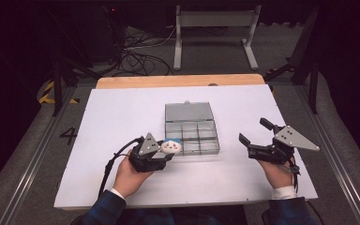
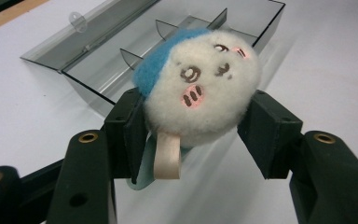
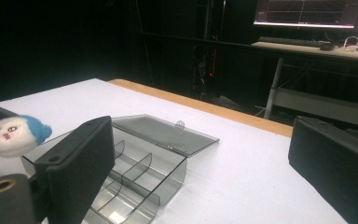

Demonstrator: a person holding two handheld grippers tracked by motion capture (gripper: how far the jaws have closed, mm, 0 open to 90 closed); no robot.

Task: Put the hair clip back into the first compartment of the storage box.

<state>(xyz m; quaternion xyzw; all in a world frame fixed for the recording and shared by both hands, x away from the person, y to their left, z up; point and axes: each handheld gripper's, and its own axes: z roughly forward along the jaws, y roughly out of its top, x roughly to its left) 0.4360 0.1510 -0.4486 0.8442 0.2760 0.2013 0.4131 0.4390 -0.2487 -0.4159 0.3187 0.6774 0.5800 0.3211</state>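
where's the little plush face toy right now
The plush toy is clamped in the left gripper, just off the front-left corner of the open divider box in the high view.

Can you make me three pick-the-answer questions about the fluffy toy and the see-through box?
1. Where is the plush toy?
A. Between the left gripper's jaws
B. Inside the box
C. Lying on the floor

2. What colour is the patch on top of the toy's head?
A. Green
B. Blue
C. Orange

3. How is the divider box now?
A. Shut tight
B. Turned upside down
C. Open, lid laid flat behind it

Answers:
1 A: the left gripper view shows both jaws pressing the toy's sides, near the box.
2 B: a blue patch sits above the white face.
3 C: the high view shows the lid folded back and the compartments uncovered.

The right gripper holds nothing.
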